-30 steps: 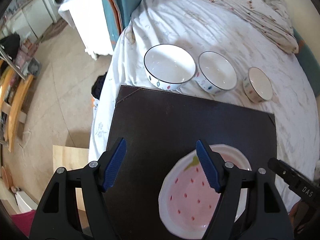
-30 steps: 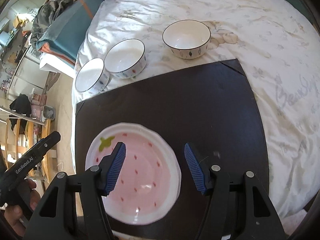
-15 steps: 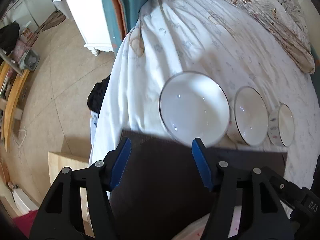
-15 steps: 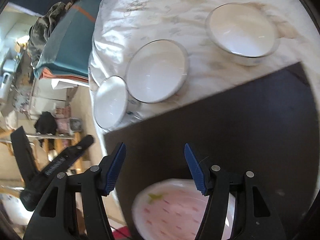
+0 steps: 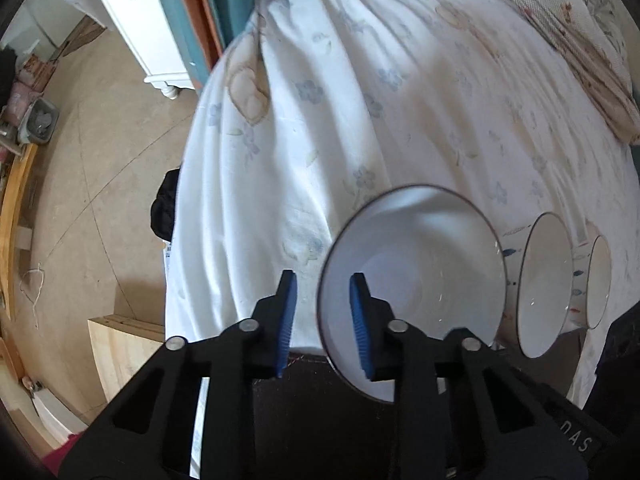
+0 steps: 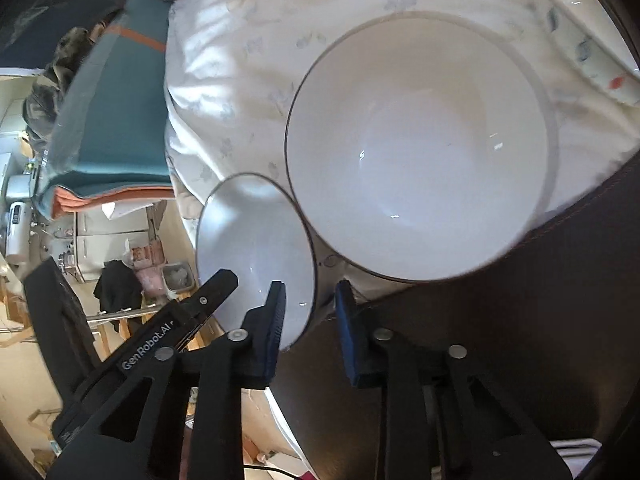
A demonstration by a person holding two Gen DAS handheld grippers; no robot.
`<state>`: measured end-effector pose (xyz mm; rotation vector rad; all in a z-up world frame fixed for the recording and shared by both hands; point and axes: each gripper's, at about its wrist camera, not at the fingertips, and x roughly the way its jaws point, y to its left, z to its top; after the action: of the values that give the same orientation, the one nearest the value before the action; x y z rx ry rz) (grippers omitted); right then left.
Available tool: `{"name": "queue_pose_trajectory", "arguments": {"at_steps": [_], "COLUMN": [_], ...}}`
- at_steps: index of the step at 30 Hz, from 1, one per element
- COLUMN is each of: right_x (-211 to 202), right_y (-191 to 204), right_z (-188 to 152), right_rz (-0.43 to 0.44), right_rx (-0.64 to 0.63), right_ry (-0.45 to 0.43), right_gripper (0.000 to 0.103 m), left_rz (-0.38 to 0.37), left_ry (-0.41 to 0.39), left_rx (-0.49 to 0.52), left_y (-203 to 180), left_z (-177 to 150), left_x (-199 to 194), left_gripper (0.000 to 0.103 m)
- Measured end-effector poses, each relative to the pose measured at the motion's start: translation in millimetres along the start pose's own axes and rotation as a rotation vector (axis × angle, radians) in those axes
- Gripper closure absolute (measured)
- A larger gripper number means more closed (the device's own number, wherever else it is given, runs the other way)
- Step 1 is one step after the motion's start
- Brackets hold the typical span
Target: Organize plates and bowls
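Three white bowls stand in a row on the bed sheet behind a dark board (image 5: 320,408). My left gripper (image 5: 324,322) straddles the left rim of the leftmost bowl (image 5: 416,288), one blue pad inside and one outside. Its jaws are closing, with small gaps still showing beside the rim. My right gripper (image 6: 310,322) straddles the right rim of that same bowl (image 6: 248,240), its jaws also closing and not pressing. The left gripper's finger (image 6: 208,296) shows at the bowl's other side. The middle bowl (image 6: 420,152) touches it, and the third bowl (image 5: 600,284) lies beyond.
The bed's white flowered sheet (image 5: 360,100) drops to a beige floor (image 5: 100,160) on the left. A teal folded blanket (image 6: 116,120) and a white cabinet (image 5: 136,28) stand past the bed. A patterned quilt (image 5: 580,20) lies at the far right, a wooden panel (image 5: 120,352) below.
Both grippers moved forward and down, from above the pink strawberry plate to the bowls. Both sets of jaws narrowed around the leftmost bowl's rim. The plate left both views.
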<state>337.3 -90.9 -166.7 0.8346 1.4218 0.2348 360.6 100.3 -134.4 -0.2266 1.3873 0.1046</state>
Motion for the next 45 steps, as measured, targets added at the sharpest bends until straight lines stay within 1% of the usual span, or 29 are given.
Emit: {"name": "queue_pose_trajectory", "arguments": {"at_steps": [2, 3, 5, 7, 9, 12, 14, 16, 18, 22, 26, 33, 45], "right_x": [4.0, 7.5, 13.9, 24.0, 29.6, 30.9, 29.4, 26.4, 18.8, 10.5, -9.6, -55.5, -117.9], "right_y": [1.1, 2.5, 4.7, 7.6, 11.9, 17.8, 20.5, 20.1, 18.2, 18.8, 15.1, 8.2, -4.1], "right_z": [0.8, 2.0, 4.3, 5.2, 3.9, 0.2, -3.6, -5.8, -9.0, -16.2, -29.7, -60.2, -105.5], "right_rz": [-0.024, -0.056, -0.091, -0.144, -0.187, -0.236, -0.254, -0.246, -0.227, -0.229, -0.215, -0.19, -0.201], "right_rx": [-0.006, -0.015, -0.026, -0.057, -0.1, -0.16, -0.211, -0.224, -0.226, -0.249, -0.241, -0.251, -0.276], "right_ry": [-0.007, -0.006, 0.002, 0.023, 0.022, 0.009, 0.006, 0.003, -0.011, -0.009, -0.036, -0.067, -0.116], "right_gripper": [0.078, 0.079, 0.081, 0.082, 0.086, 0.087, 0.088, 0.088, 0.088, 0.088, 0.088, 0.088, 0.088], "left_rz": [0.008, 0.011, 0.014, -0.013, 0.0, 0.002, -0.007, -0.006, -0.004, -0.024, -0.044, -0.053, -0.101], "left_ry": [0.01, 0.016, 0.027, 0.031, 0.023, 0.015, 0.001, -0.018, -0.019, -0.026, -0.045, -0.078, -0.099], "left_rx": [0.021, 0.026, 0.022, 0.022, 0.045, 0.056, 0.057, 0.08, 0.107, 0.111, 0.129, 0.171, 0.198], "left_y": [-2.7, -3.2, -2.0, -3.0, -7.6, -9.4, -10.6, -14.3, -18.7, -20.2, -22.5, -34.5, -56.6], "left_z": [0.2, 0.4, 1.7, 1.9, 0.8, -0.8, -3.1, -4.6, -7.5, -20.8, -33.2, -72.7, -136.0], "left_x": [7.0, 10.6, 16.2, 18.6, 18.4, 14.6, 8.7, 1.6, -4.2, -16.9, -33.7, -72.2, -116.7], "left_gripper": [0.084, 0.086, 0.088, 0.093, 0.093, 0.093, 0.094, 0.094, 0.094, 0.094, 0.094, 0.094, 0.094]}}
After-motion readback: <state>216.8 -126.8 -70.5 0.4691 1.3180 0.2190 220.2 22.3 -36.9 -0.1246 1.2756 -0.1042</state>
